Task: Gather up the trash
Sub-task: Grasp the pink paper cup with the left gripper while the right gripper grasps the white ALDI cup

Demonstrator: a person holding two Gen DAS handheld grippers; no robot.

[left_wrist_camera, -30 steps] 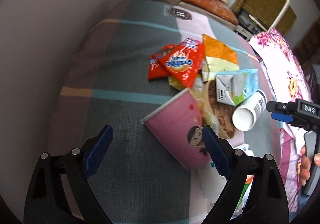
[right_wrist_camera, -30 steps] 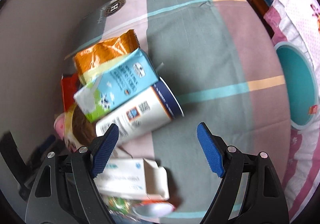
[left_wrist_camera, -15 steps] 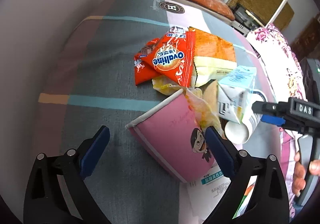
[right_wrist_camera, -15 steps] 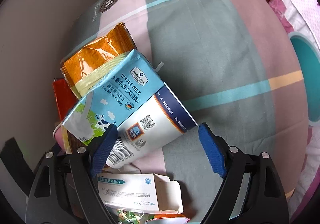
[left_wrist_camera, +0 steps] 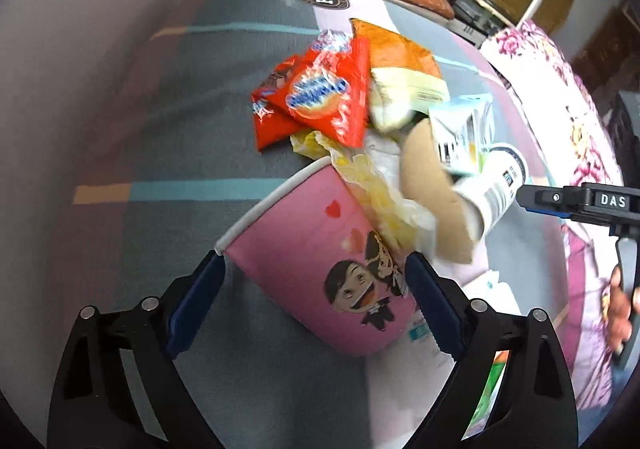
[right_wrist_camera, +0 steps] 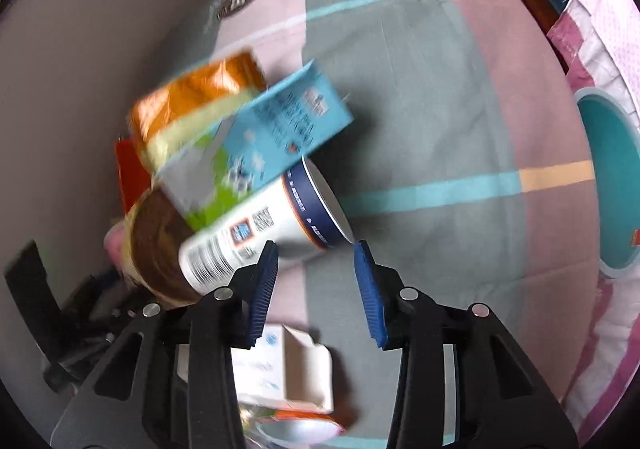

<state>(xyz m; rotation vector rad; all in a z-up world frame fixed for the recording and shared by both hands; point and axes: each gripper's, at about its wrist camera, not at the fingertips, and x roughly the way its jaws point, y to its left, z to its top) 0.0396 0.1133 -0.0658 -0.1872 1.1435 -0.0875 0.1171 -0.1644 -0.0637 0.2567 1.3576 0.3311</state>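
A pink cartoon paper cup (left_wrist_camera: 320, 261) lies on its side on the striped bedcover (left_wrist_camera: 180, 129). My left gripper (left_wrist_camera: 315, 261) straddles it with jaws wide and closing, pads right beside its walls. Behind it sit red snack packets (left_wrist_camera: 316, 97), an orange bag (left_wrist_camera: 396, 49), a crumpled yellow wrapper (left_wrist_camera: 376, 185) and a blue milk carton (left_wrist_camera: 460, 133). The carton (right_wrist_camera: 272, 129) leans on a white cup with a blue band (right_wrist_camera: 256, 225). My right gripper (right_wrist_camera: 316, 246) is closing, and that cup's rim end lies between its fingertips. Both views are blurred.
A brown-lined paper cup (right_wrist_camera: 156, 245) lies left of the white one. A white cardboard box (right_wrist_camera: 288, 369) sits under my right gripper. A teal bin (right_wrist_camera: 612, 177) stands off the bed's right edge. A flowered quilt (left_wrist_camera: 560, 89) and a person's hand (left_wrist_camera: 616, 305) are at the right.
My left gripper has come closer, so the pink cup now lies between its pads. My right jaws have narrowed sharply around the white cup's rim end. The milk carton has tilted.
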